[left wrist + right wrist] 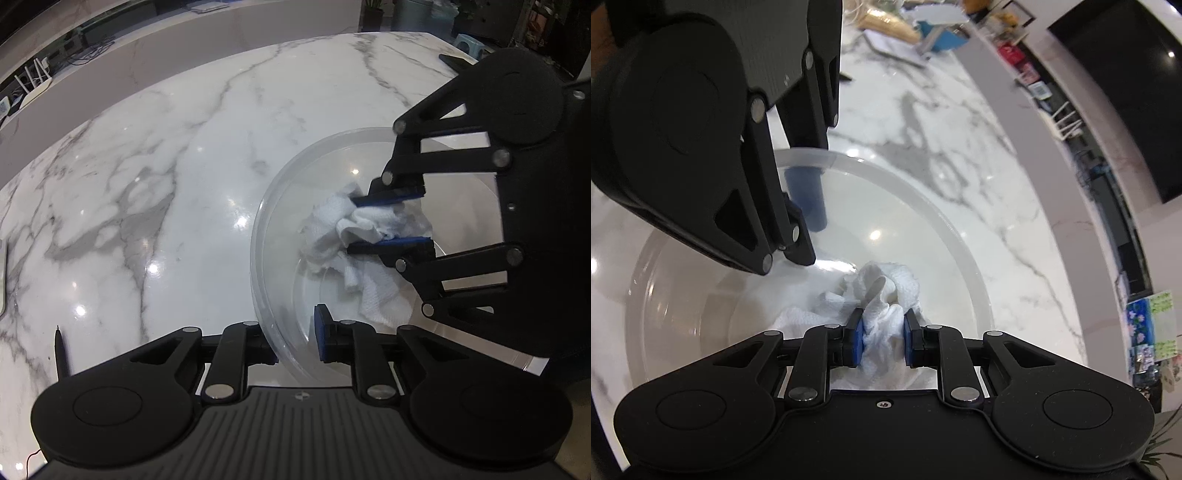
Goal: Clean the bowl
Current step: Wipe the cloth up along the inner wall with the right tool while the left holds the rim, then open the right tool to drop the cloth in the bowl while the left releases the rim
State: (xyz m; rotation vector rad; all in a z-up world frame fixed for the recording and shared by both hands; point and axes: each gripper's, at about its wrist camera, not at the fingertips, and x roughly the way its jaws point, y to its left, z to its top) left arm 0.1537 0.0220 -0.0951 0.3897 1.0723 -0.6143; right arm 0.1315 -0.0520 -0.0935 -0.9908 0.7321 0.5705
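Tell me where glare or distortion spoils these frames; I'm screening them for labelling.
Left wrist view: ceiling-light spots glare on the marble counter and inside the clear bowl; fisheye curves the counter edge. Right wrist view: one bright spot in the bowl, background shelves bent and soft.

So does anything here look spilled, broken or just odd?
Nothing stands out. The right gripper holds a crumpled paper towel inside the clear bowl, and the left gripper clamps its rim. A pen lies nearby.
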